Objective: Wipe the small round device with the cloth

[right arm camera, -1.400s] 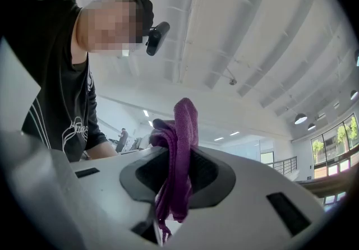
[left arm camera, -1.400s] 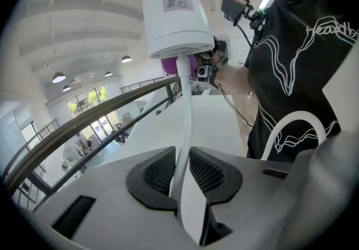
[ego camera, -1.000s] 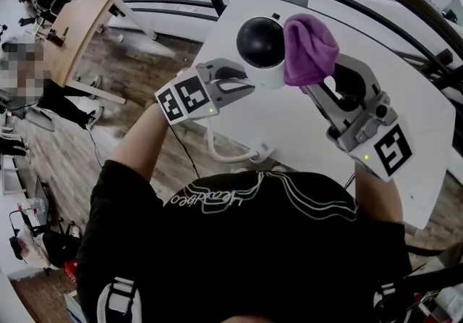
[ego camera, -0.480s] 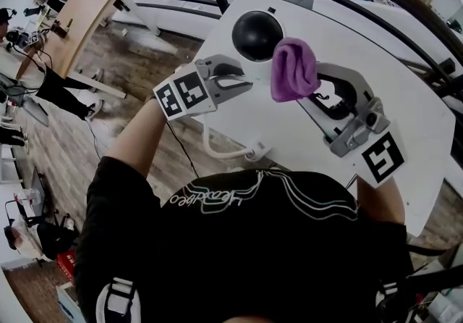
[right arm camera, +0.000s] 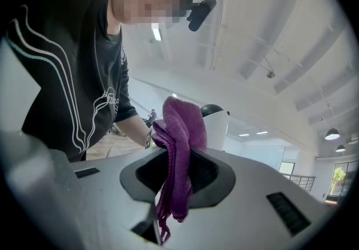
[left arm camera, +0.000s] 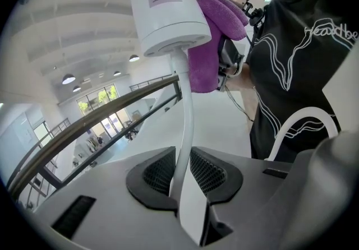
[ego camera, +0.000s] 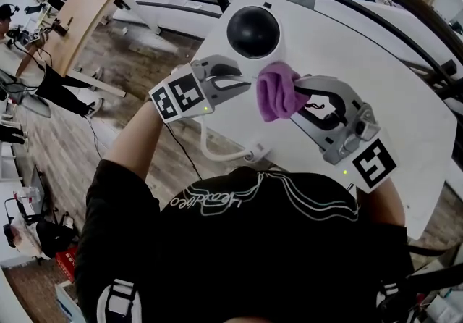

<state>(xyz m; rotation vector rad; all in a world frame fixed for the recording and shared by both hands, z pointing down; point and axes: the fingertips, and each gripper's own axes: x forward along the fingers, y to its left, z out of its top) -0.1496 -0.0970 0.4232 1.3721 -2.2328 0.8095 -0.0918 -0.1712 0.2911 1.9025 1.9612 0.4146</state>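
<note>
Overhead, device (ego camera: 253, 30) stem (left arm camera: 184, 114) hidden under dome, left gripper (ego camera: 246, 84) jaws pinching it, right gripper (ego camera: 295, 91) jaws pinching cloth (ego camera: 275, 95).

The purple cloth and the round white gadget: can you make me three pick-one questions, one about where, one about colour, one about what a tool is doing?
1. Where is the cloth? A in a bucket B in the right tool C in a drawer
2. What colour is the top of the small round device? A black B red C yellow
3. What is the left tool doing? A hanging open, empty B gripping the cloth C gripping the white stem under the device
Answers: B, the right tool pinches it; A, the top looks black from above; C, the left tool is clamped on the stem.
</note>
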